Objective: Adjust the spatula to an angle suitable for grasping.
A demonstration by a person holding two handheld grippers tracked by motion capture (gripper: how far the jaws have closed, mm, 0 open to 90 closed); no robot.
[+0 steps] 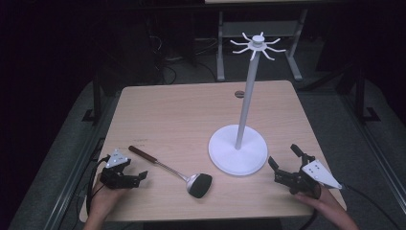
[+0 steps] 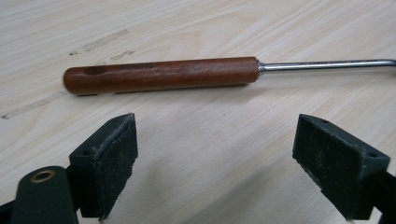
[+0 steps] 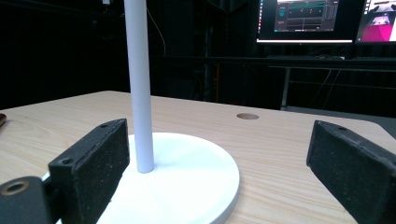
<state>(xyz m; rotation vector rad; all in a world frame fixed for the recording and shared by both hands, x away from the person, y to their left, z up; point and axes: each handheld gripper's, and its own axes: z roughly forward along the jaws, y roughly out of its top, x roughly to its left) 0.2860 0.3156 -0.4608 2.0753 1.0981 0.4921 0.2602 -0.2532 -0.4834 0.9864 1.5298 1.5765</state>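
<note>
The ladle (image 1: 179, 173) lay on the table (image 1: 182, 110), its wooden handle (image 2: 161, 74) just beyond the left gripper (image 1: 135, 178), whose jaws gaped wide and empty (the right gripper (image 1: 286, 162) likewise, near the white stand (image 1: 238, 148)). The reach seemed underway; next it probably needed to ease forward and straddle the handle squarely before closing.

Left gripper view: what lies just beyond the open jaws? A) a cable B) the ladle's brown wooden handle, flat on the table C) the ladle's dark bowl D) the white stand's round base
B: the ladle's brown wooden handle lies crosswise on the table just past the left gripper, whose jaws stand wide apart with nothing between them.
</note>
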